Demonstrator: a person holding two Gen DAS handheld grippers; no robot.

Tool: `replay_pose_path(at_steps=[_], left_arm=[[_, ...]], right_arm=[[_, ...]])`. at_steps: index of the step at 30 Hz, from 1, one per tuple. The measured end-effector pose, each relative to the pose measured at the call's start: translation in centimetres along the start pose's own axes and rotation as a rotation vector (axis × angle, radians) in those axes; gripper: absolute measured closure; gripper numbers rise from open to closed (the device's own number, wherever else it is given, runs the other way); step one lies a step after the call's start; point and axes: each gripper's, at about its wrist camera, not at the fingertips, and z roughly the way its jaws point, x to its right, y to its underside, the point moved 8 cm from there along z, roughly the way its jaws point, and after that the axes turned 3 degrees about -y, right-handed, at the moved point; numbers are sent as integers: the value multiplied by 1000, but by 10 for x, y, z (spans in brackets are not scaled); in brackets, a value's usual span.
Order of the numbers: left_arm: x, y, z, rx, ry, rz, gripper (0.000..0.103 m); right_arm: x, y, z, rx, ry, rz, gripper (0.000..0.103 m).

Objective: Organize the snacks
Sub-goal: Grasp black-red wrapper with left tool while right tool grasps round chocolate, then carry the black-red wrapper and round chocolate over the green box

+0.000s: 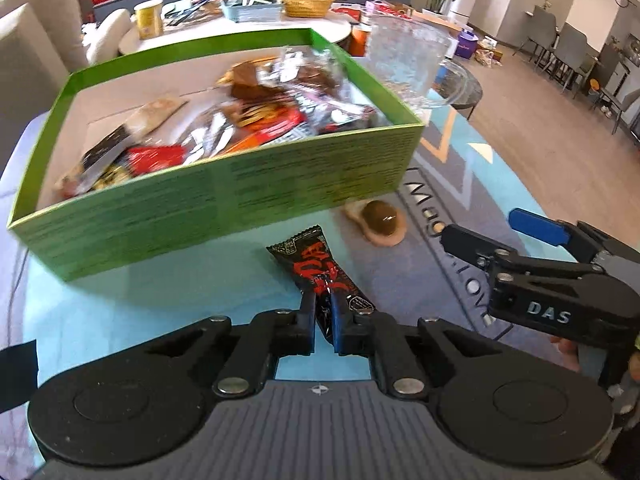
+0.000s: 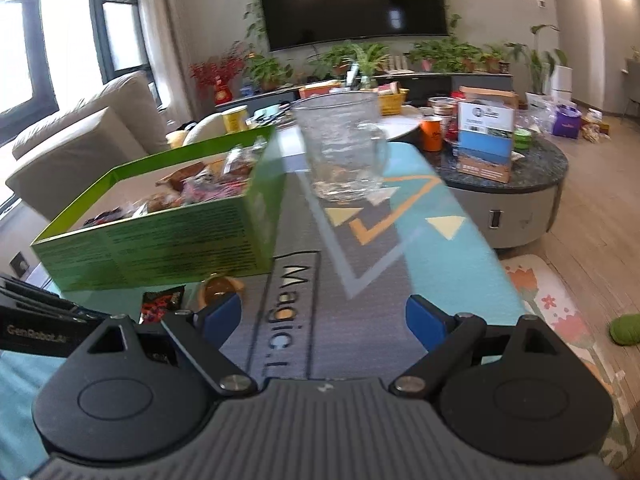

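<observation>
The left gripper point(image 1: 322, 312) is clamped on the near end of a slim black foil snack packet with red lettering point(image 1: 320, 270); the pads pinch the wrapper, which buckles slightly between them. The far end of the packet rests on the tabletop, pointing toward the box. The right gripper point(image 2: 322, 320) stands with its jaws apart and nothing between them, just to the right of the left one, low over the table.

Handling, by judgement: the packet looks light and limp, with a slick foil skin. Held by one end, it should droop and swing on lifting. The crimped seal or the body just inside it is the soundest hold; a grip on the bare tail of the foil could slip.

Immediately beyond the packet stands the shallow green cardboard box point(image 1: 224, 204), open-topped and already holding a loose heap of wrapped snacks point(image 1: 260, 116), mostly toward its right and near side; the left rear of its floor is bare. Its near wall is upright and is the edge to clear. Thin card of this sort would shift if knocked.

A small round brown snack in clear wrap point(image 1: 382, 220) lies on the table at the near right corner of the box, touching or nearly touching its wall; I cannot tell which. A clear glass mug point(image 2: 344, 148) stands beyond the box's right side and is fragile. The teal and grey patterned mat point(image 2: 440, 248) offers open room to the right.
</observation>
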Motion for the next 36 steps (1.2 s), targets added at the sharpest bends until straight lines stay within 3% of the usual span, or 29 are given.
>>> replay_pose_path(at_steps=[3, 5, 7, 11, 17, 20, 22, 24, 33, 36], left_arm=[[-11, 6, -7, -8, -9, -19, 95], [-17, 8, -11, -15, -16, -37, 87], [-17, 8, -15, -10, -16, -44, 70], [-10, 0, -15, 14, -9, -37, 65], [-7, -2, 9, -24, -11, -46, 67], [-7, -1, 10, 2, -17, -17, 72], [-8, 0, 7, 13, -23, 3, 83], [-11, 1, 2, 20, -18, 16, 87], [-41, 17, -23, 33, -41, -17, 92], [-50, 20, -30, 41, -47, -37, 95]], right_arm=[[-14, 2, 7, -20, -29, -23, 44], [-22, 2, 10, -29, -47, -36, 44], [-29, 2, 13, -34, -60, -51, 44], [-45, -1, 22, -40, -73, -99, 44], [-42, -2, 34, -62, -24, -105, 44], [-36, 0, 34, -66, -30, -74, 44], [-38, -1, 33, -61, -38, -79, 44], [-44, -1, 34, -59, -55, -104, 44], [-67, -2, 47, -76, -61, -193, 44], [-68, -2, 46, -81, -55, -197, 59]])
